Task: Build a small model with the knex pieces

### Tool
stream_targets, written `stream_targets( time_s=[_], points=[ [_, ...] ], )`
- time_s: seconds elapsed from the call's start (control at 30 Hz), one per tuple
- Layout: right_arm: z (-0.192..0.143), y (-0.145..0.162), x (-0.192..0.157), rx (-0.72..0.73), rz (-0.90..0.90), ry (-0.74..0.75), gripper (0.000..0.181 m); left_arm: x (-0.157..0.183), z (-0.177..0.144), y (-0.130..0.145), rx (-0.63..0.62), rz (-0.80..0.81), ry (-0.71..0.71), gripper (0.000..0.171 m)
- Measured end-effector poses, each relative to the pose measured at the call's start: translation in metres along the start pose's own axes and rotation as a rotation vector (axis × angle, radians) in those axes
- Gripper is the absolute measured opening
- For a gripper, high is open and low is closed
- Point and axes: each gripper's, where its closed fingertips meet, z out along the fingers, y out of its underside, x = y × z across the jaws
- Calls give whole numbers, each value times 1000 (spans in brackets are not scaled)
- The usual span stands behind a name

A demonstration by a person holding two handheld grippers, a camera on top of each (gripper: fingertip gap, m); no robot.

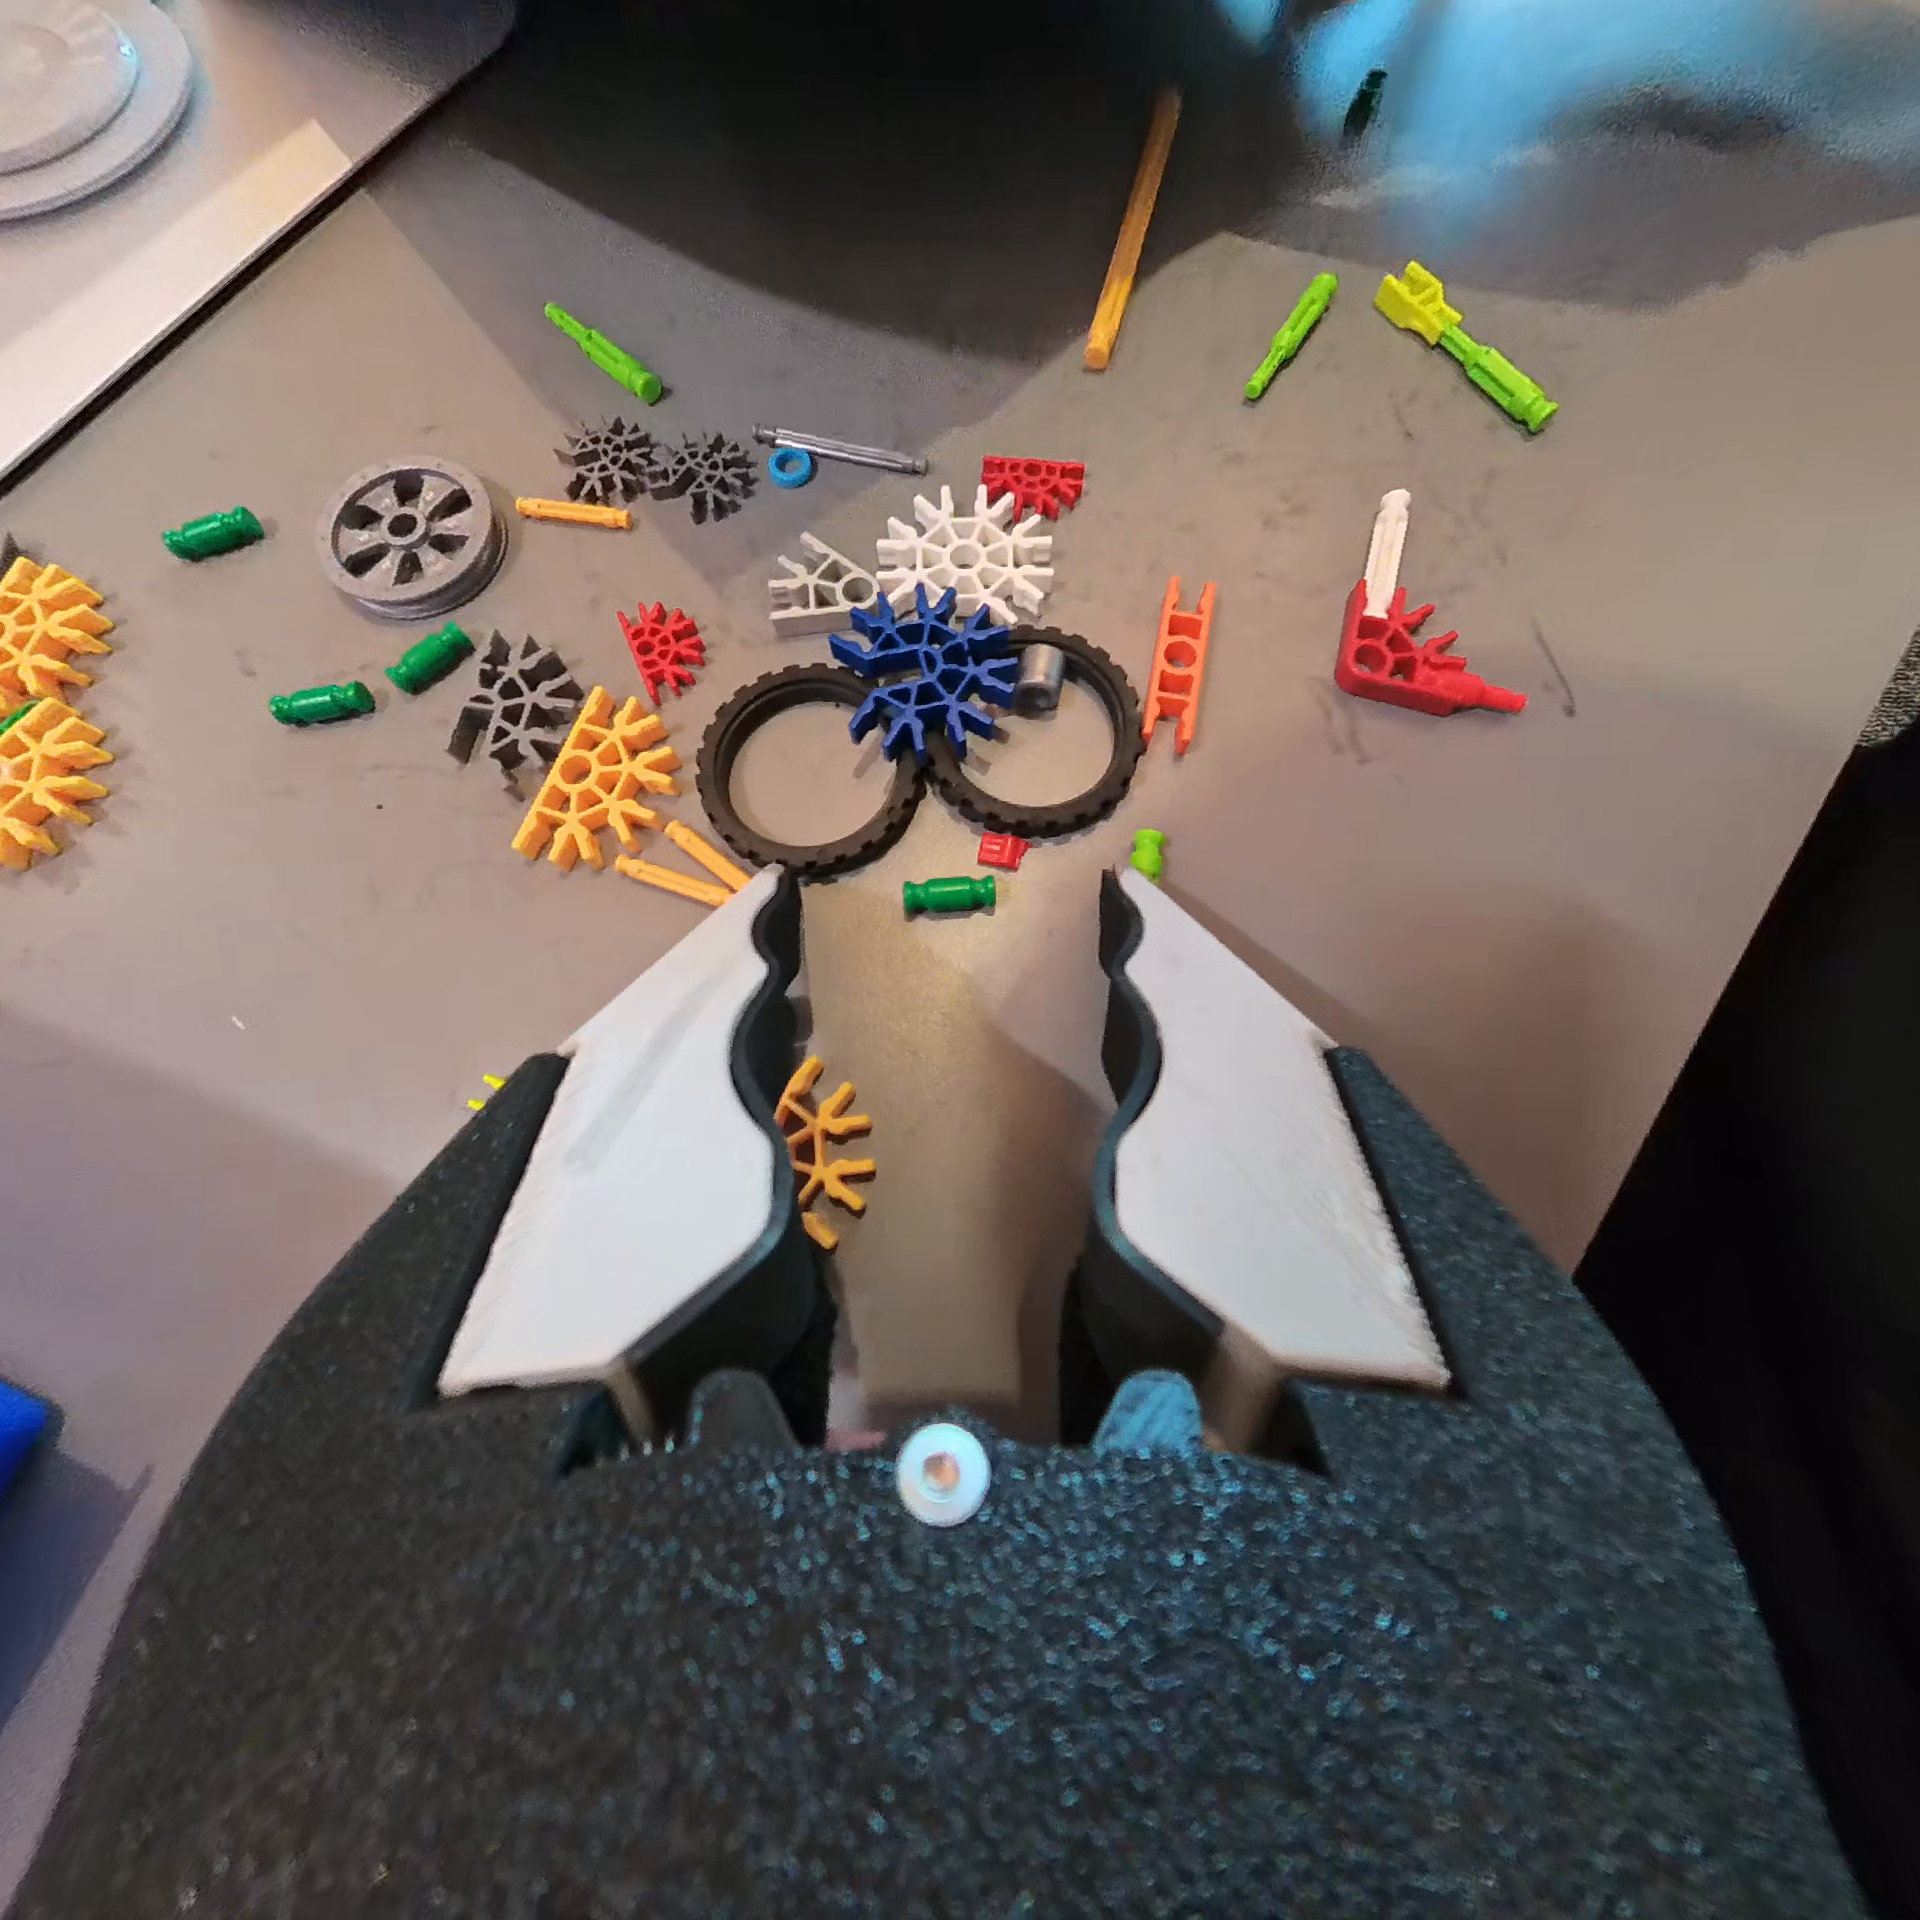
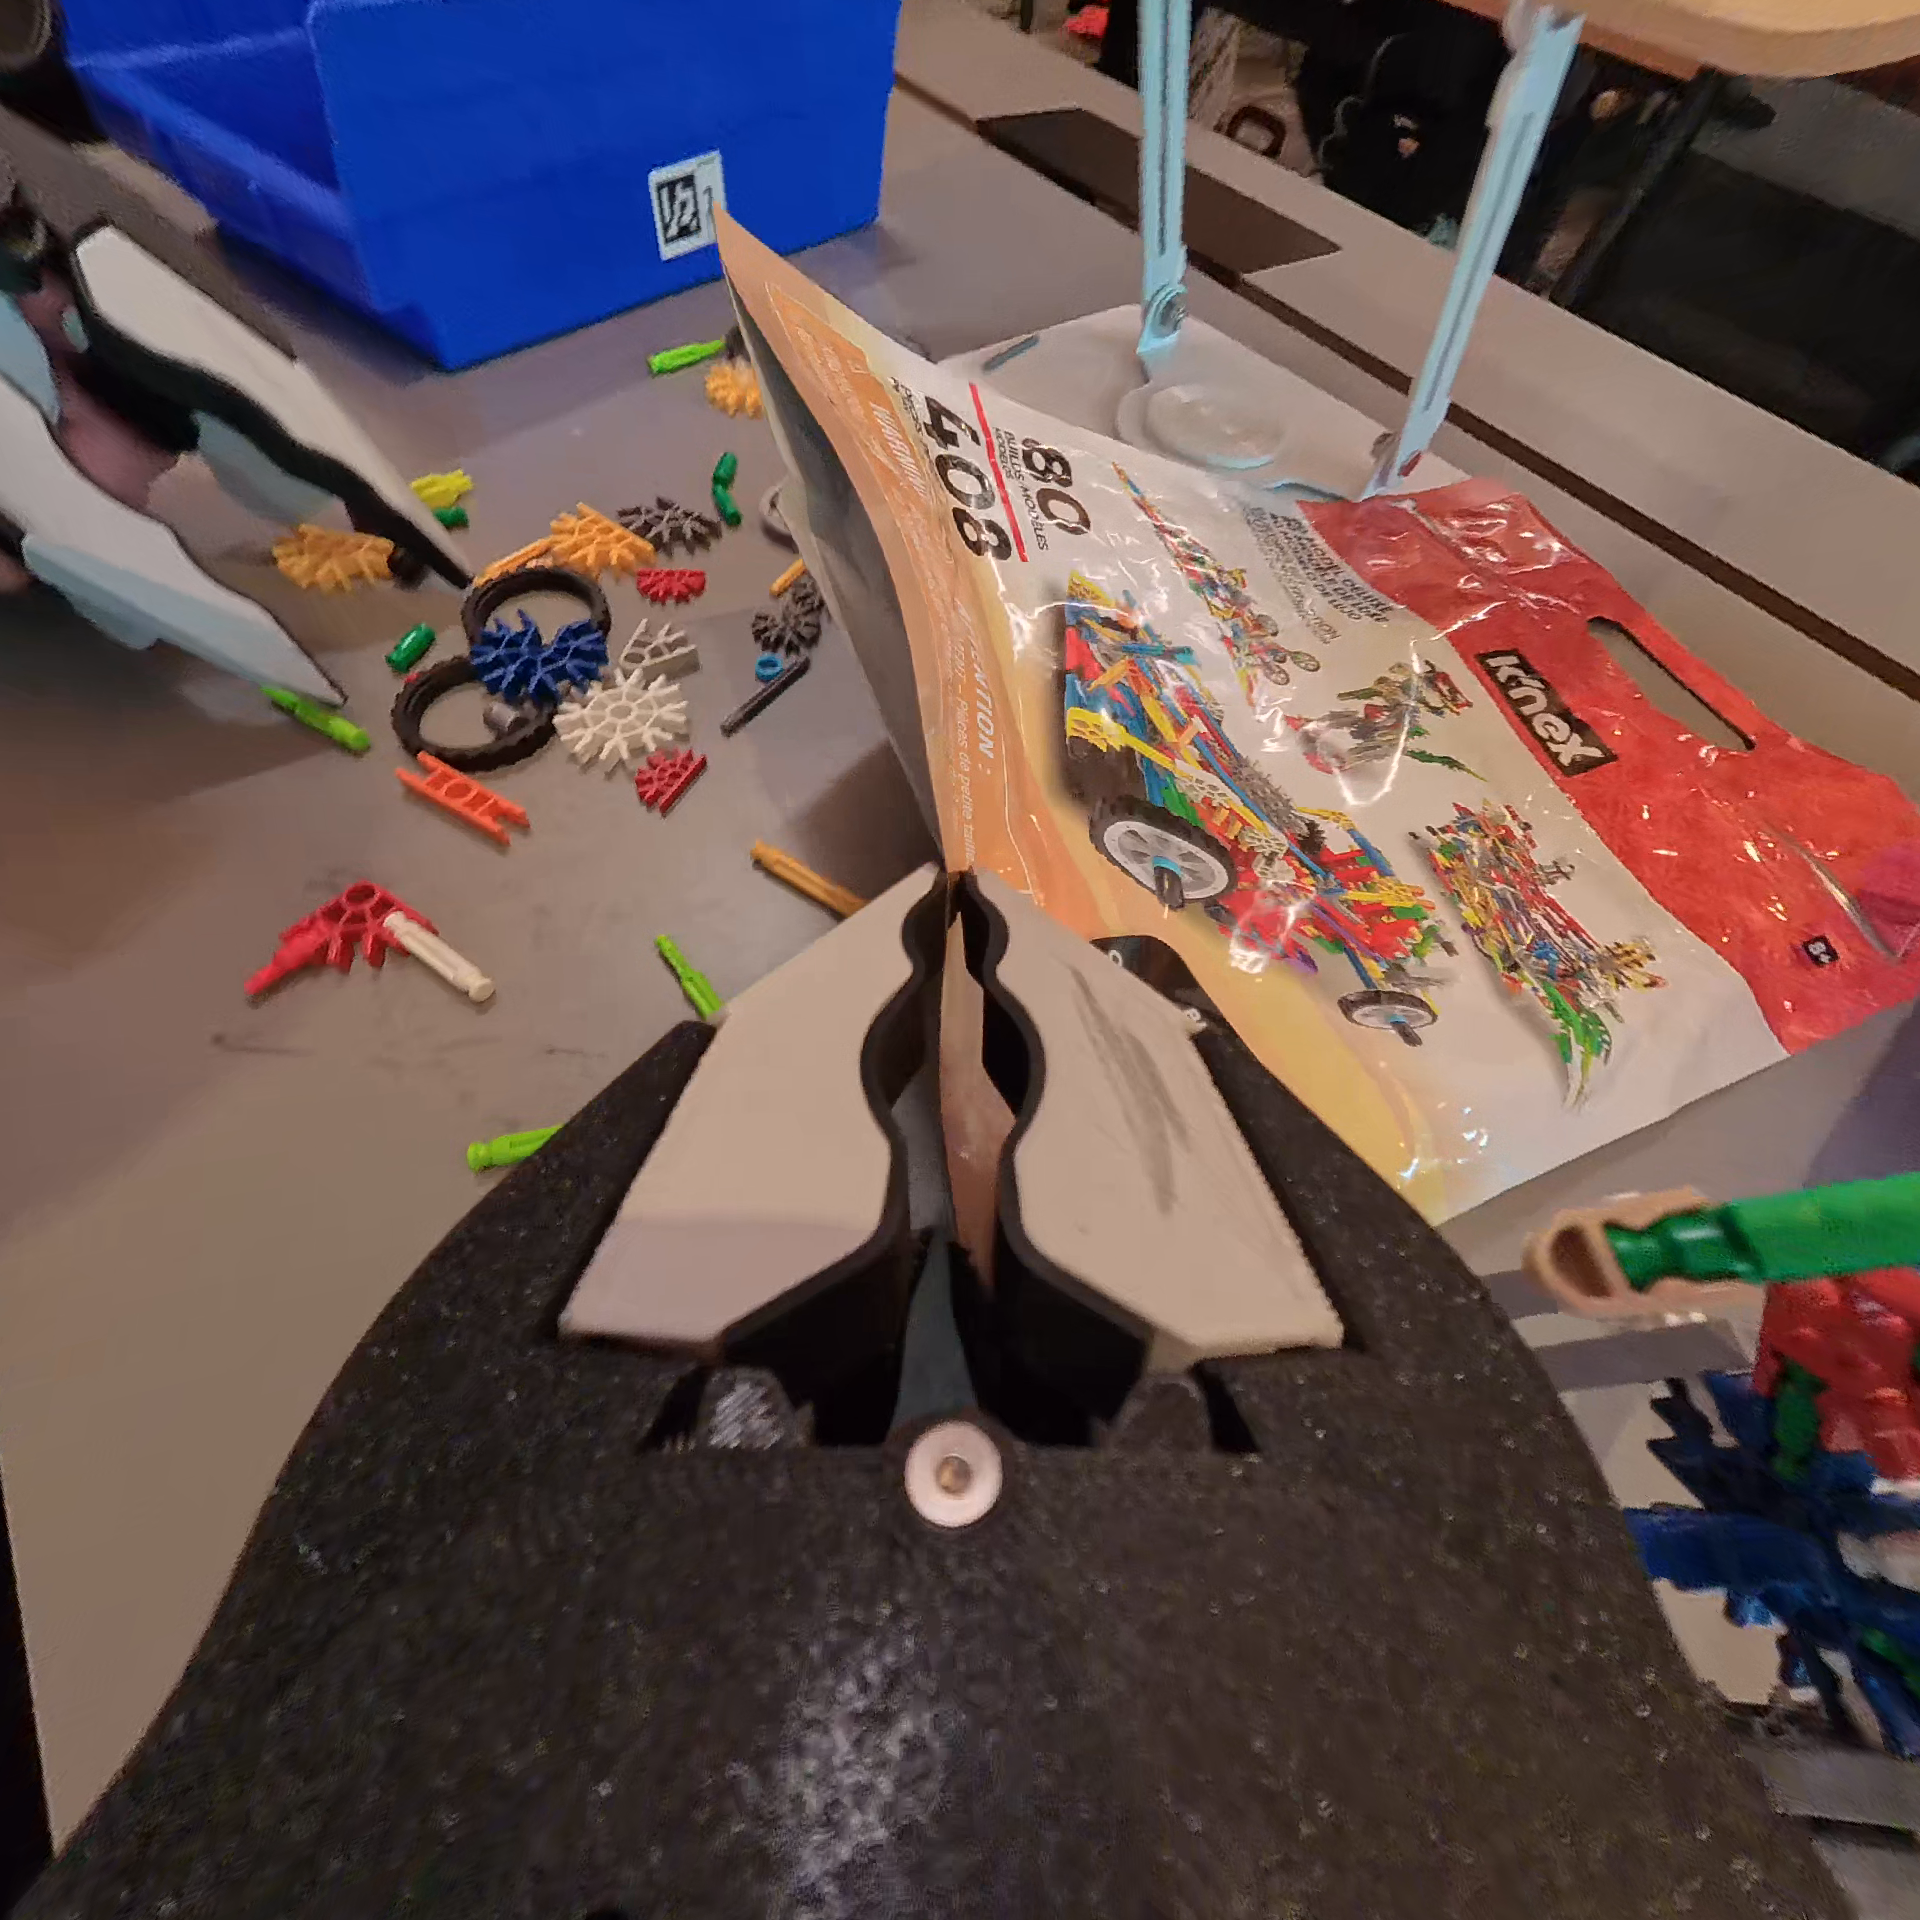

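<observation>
My left gripper (image 1: 948,883) is open and empty, low over the grey table (image 1: 312,935). Just past its tips lie a dark green short rod (image 1: 948,896), a small red clip (image 1: 1003,850) and two black tyre rings (image 1: 810,769) under a blue snowflake connector (image 1: 925,675). An orange connector (image 1: 826,1143) lies between its fingers near the left one. My right gripper (image 2: 954,883) is shut on the bottom edge of a printed plastic toy bag (image 2: 1351,748), lifting that edge off the table. The left gripper also shows in the right wrist view (image 2: 405,634).
Loose toy pieces are scattered: a white snowflake connector (image 1: 964,553), a grey wheel hub (image 1: 412,540), yellow connectors (image 1: 47,707), a red corner piece with a white rod (image 1: 1397,644). A blue bin (image 2: 499,156) stands behind. A built model (image 2: 1808,1403) is at right. The grippers' ends are close to 20 centimeters from one another.
</observation>
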Motion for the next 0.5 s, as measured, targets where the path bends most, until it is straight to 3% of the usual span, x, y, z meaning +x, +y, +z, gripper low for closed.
stream_targets(
  time_s=[0.5],
  points=[
    [-14,-47,36,142,230,63,0,3,-1,-1,9,-3,30,59]
  ],
)
